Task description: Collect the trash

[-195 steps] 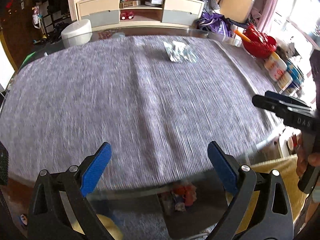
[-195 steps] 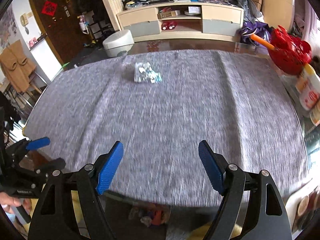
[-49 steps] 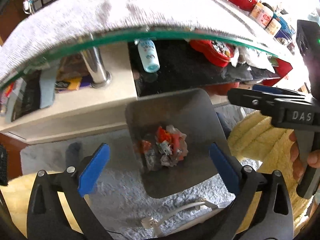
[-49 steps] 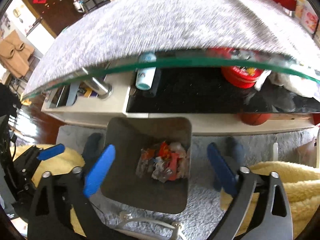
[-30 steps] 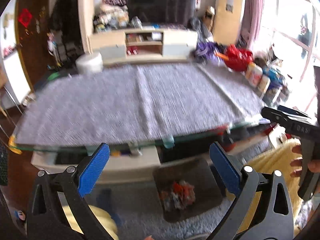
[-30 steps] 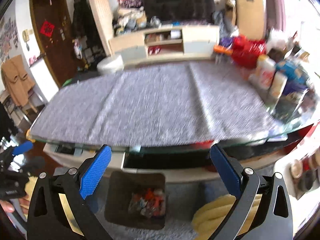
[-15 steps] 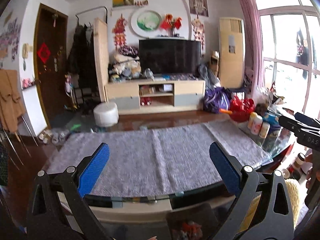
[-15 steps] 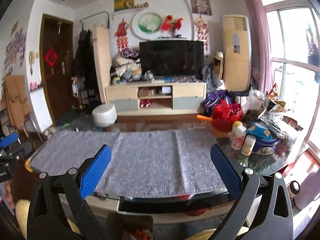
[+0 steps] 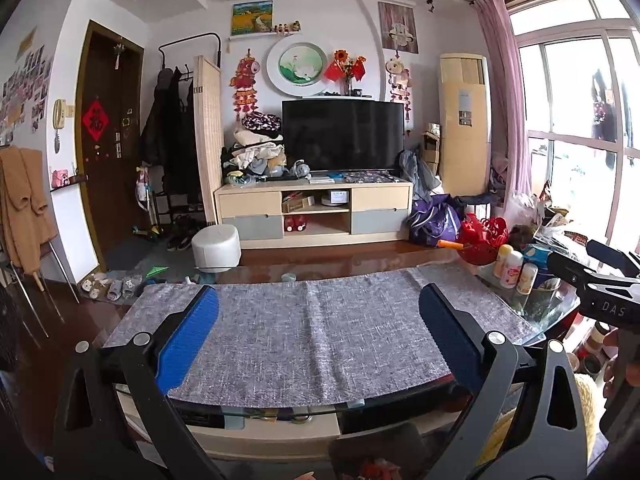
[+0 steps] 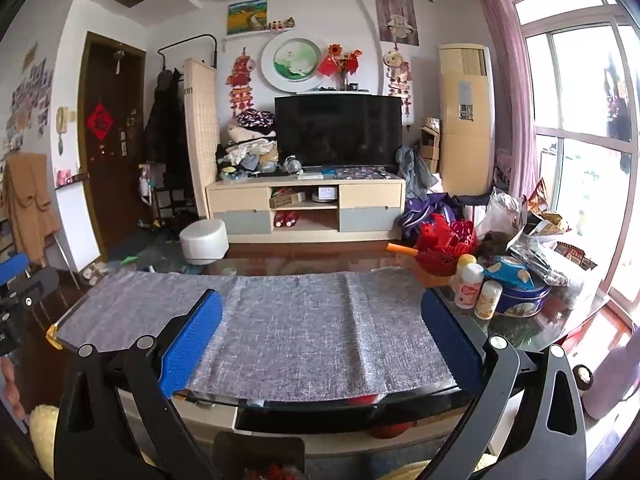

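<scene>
**Left wrist view: both claws released, trash sits in bin below tabletop edge**

Left wrist view: left claw (image 9: pixel 318 332) spread wide, nothing between the blue pads (image 9: pixel 188 338). Right claw (image 9: pixel 592 280) shows at the right edge, held by a hand (image 9: pixel 624 360); its fingers look parted there. Right wrist view confirms: right claw (image 10: pixel 320 334) wide apart, empty. Left claw shows at that view's left edge.

Around: bottles (image 10: pixel 474 286), a blue tin (image 10: pixel 518 294), a red basket (image 10: pixel 444 246) and foil snack bags (image 10: pixel 540 232) crowd the right end of the tabletop (image 10: pixel 532 330). Nothing stands between the claws and the cloth.

Surface: glass tabletop covered by a grey woven cloth (image 9: pixel 320 336), bare of items. Shelf underneath, contents unclear.

Room: TV (image 9: pixel 342 134) on a low cabinet (image 9: pixel 314 210), white round stool (image 9: pixel 216 248) on the floor, dark door (image 9: pixel 108 140) at left, window with pink curtain (image 9: pixel 500 92) at right.

Trash (image 9: pixel 376 470): red and mixed scraps in a dark bin (image 9: pixel 360 446) on the floor, just in front of the tabletop's near edge, at the bottom of both views. Mostly cut off by the frame; a crumpled heap, so no long axis or pointing direction can be told.
</scene>
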### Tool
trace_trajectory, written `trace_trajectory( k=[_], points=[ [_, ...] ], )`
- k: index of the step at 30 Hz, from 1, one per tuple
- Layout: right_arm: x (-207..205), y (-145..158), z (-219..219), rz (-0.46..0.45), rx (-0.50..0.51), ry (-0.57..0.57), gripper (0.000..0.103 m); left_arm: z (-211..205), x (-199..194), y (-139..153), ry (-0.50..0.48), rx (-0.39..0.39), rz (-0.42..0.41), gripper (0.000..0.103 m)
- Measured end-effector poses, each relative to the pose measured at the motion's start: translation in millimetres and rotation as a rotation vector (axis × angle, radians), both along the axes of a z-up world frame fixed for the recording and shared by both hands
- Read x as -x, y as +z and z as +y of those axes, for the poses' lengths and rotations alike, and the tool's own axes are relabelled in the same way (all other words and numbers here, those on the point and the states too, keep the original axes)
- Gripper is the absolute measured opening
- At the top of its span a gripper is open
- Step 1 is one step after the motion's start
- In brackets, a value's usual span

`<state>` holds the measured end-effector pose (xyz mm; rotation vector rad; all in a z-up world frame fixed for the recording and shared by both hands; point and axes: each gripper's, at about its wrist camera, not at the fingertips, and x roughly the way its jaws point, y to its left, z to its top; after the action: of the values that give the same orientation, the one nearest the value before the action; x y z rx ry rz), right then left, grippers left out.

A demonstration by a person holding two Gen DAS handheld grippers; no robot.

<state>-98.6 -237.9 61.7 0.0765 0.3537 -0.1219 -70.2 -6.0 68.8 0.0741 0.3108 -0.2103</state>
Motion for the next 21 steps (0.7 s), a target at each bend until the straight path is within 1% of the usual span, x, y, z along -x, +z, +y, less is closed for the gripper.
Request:
trace_trajectory(
  k=[5,21],
  points=[
    [-0.6,-0.7,2.2,0.007,-0.001,0.002,0.1,-1.7,-1.8,-2.3,-0.014,0.008,0.01,0.095],
    [-5.2,1.2,3.2,0.013,0.003,0.002,0.1,-0.2,-4.0,-2.3,-0.013,0.014,0.014,0.095]
  ],
)
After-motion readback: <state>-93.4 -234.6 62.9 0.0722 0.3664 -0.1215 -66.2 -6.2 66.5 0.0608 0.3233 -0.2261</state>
